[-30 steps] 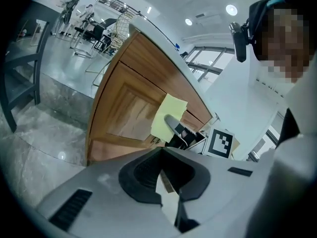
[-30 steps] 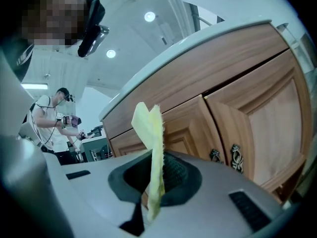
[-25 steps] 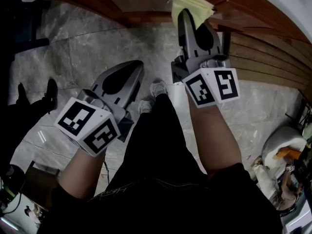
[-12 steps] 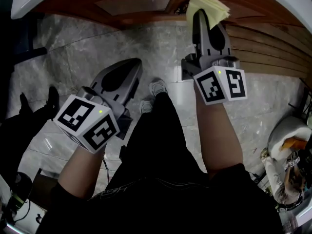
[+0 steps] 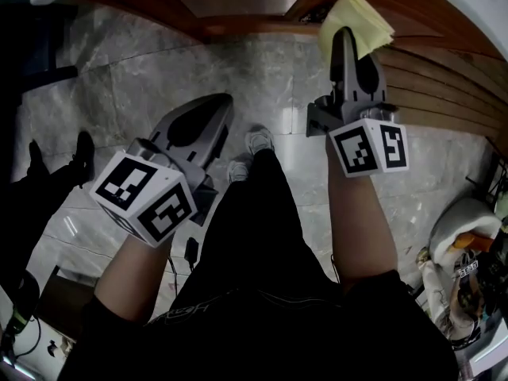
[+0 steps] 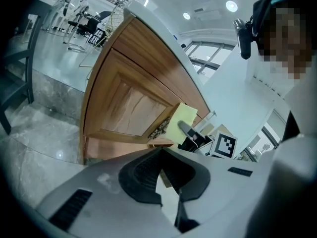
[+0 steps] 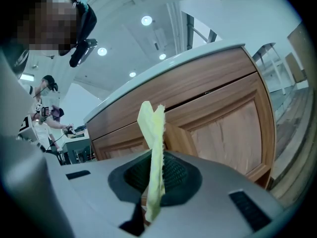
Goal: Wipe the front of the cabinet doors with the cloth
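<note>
While clenched on the folded yellow cloth [image 5: 359, 14], right gripper [image 5: 355, 38] up at the cabinet front, cloth fanned past the jaw tips onto the frame of the wooden door [image 5: 238, 2]. Contact likely, not certain from any view. Judging by position: mid-wipe, at the door's edge just ahead of the gripper. Recessed panel off to the gripper's left and slatted wood [image 5: 429, 86] to its right probably yet to cover; no streaks or damp showing as proof of finished areas. Left gripper [image 5: 208, 121] low and well back from the door, jaws pressed together on nothing, idle.
</note>
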